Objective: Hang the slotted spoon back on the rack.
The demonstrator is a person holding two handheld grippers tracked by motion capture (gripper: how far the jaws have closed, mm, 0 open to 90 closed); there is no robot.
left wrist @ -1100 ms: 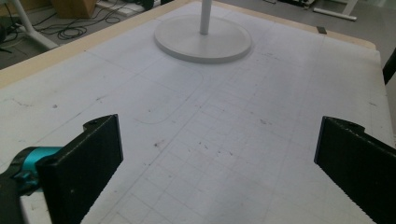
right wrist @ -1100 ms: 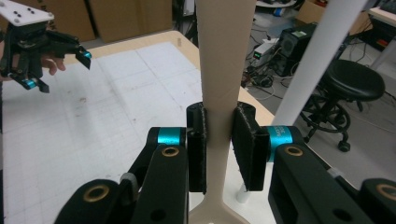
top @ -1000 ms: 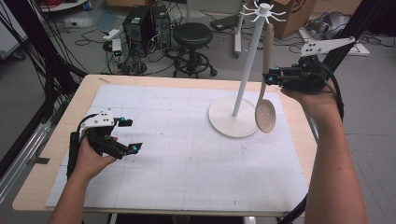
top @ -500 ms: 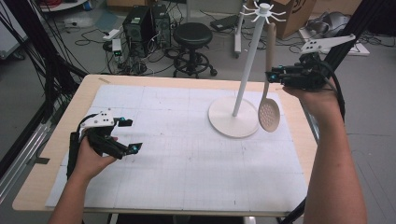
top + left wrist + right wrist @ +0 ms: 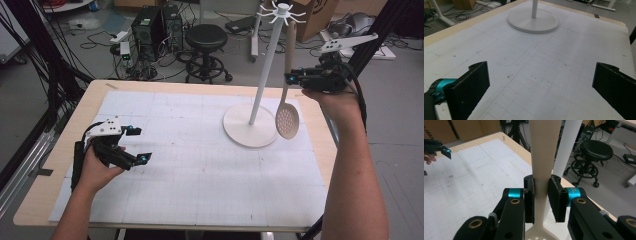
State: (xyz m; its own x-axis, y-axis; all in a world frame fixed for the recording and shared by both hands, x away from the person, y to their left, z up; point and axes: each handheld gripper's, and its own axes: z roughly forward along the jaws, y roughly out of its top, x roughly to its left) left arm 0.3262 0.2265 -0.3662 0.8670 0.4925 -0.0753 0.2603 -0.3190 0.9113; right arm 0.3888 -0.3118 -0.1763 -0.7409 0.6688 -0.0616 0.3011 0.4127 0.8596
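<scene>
A white hook stand (image 5: 267,65) rises from a round base (image 5: 245,131) at the right of the mat. Beside its pole hangs a beige slotted spoon (image 5: 287,120), bowl down, with its handle top up near the hooks. I cannot tell whether the handle is on a hook. My right gripper (image 5: 295,78) is shut on the handle about halfway up. In the right gripper view the gripper (image 5: 541,192) clamps the spoon handle (image 5: 544,157) in front of the stand's pole (image 5: 567,145). My left gripper (image 5: 137,145) rests open at the mat's left. Nothing lies between the left gripper (image 5: 536,82) jaws, and the stand base (image 5: 532,22) lies ahead.
A white gridded mat (image 5: 200,165) covers most of the wooden table (image 5: 40,200). Behind the table stand a black stool (image 5: 207,40), computer cases (image 5: 155,30) and floor cables. A black frame post (image 5: 380,35) rises near my right hand.
My right gripper has risen slightly with the spoon, whose bowl has shifted a little right, off the stand base. The left gripper has not moved.
</scene>
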